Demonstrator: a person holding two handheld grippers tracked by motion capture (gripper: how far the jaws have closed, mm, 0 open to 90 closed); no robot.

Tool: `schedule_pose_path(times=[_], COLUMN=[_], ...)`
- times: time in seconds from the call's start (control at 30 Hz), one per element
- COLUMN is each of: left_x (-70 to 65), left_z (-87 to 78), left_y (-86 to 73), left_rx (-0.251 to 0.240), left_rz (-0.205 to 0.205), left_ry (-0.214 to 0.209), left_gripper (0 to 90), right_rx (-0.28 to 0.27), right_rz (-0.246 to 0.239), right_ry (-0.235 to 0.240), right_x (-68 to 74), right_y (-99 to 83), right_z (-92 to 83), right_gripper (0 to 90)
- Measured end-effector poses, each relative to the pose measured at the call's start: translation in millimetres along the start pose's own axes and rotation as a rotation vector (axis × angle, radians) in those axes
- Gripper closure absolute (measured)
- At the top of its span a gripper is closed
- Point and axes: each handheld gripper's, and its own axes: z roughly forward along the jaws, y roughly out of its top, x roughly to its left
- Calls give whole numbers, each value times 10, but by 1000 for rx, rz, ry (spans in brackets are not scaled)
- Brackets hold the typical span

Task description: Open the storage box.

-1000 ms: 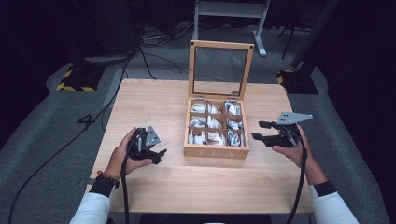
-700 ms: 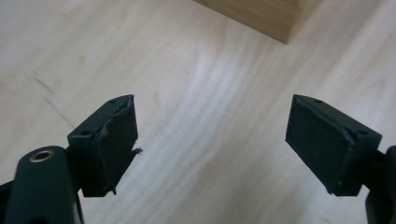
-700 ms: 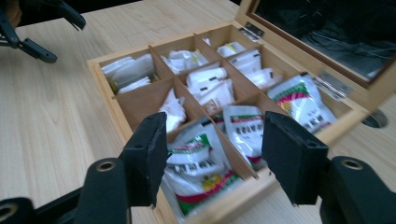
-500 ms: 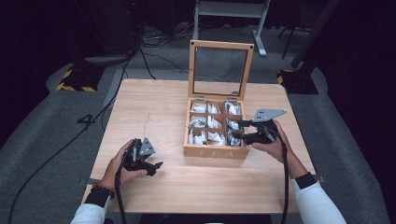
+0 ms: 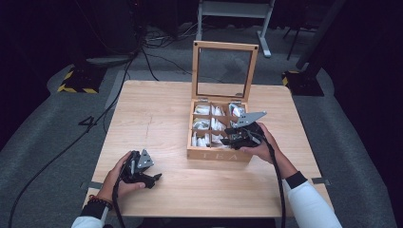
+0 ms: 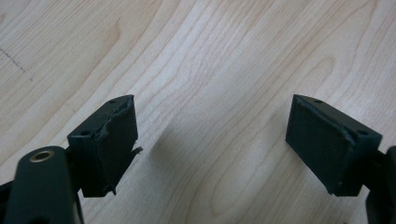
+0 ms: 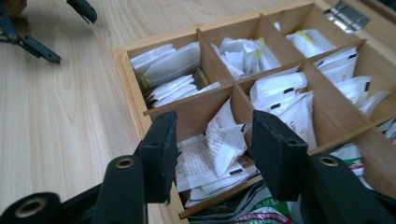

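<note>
We judge the tea sachet (image 7: 224, 140), standing in the tea box (image 5: 216, 154)'s near right compartment, light, limp and crushable; pinch its upright paper edge. Right gripper (image 7: 212, 140) jaws have just been closing around it, not yet pressing. Left gripper (image 6: 210, 140) is released over bare table (image 6: 210, 56).

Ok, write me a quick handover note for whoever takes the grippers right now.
Right gripper: jaws have just been closing, straddling an upright white tea bag in a front compartment of the open wooden tea box; not yet pinched.
Left gripper: jaws open, empty, low over the bare table left of the box.
Done: lid up, reach made.
Left: grip the bag and lift it out.
</note>
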Motion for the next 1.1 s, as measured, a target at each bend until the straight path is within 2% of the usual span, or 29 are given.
schedule_pose_path(times=[0.1, 0.17, 0.2, 0.23, 0.27, 0.3, 0.33, 0.53, 0.67, 0.73, 0.83, 0.87, 0.9, 0.97, 1.1], left_x=[-6, -9, -6, -6, 8, 8, 28, -1, -13, -13, -12, -12, -12, -12, -12], left_z=[-3, -16, -12, -12, -4, -4, 4, -7, -10, -10, -10, -10, -9, -9, -10], left_y=[-24, -67, -87, -87, -135, -135, -187, -212, -215, -215, -215, -215, -215, -215, -215], left_rx=[-6, -19, -26, -26, -50, -50, -75, -84, -84, -84, -83, -83, -83, -83, -83], left_rz=[-11, -38, -59, -59, -97, -97, -135, -157, -171, -171, -171, -171, -172, -172, -171], left_ry=[0, -8, -25, -25, -46, -46, -63, -43, -36, -35, -36, -36, -36, -36, -36], left_gripper=[170, 171, 171, 171, 170, 170, 170, 163, 163, 163, 163, 163, 163, 163, 163], right_rx=[27, 42, 46, 46, 70, 76, 80, 101, 121, 175, 204, 204, 208, 197, 168], right_rz=[-10, -6, -4, -4, -8, -6, -2, -3, 15, -6, -20, -20, -33, -26, -37], right_ry=[0, -3, 2, 2, -6, -5, -3, -8, -1, -8, -10, -10, -23, -20, 2], right_x=[8, -6, -11, -11, -21, -28, -37, -74, -97, -76, -54, -54, -40, -38, -35], right_y=[0, -1, 0, 0, 7, 8, 7, 9, 19, 35, 44, 44, 42, 36, 24], right_z=[53, 106, 126, 126, 177, 194, 216, 287, 319, 377, 409, 409, 411, 401, 373], right_gripper=[519, 519, 519, 519, 519, 519, 521, 528, 545, 580, 708, 708, 795, 843, 889])
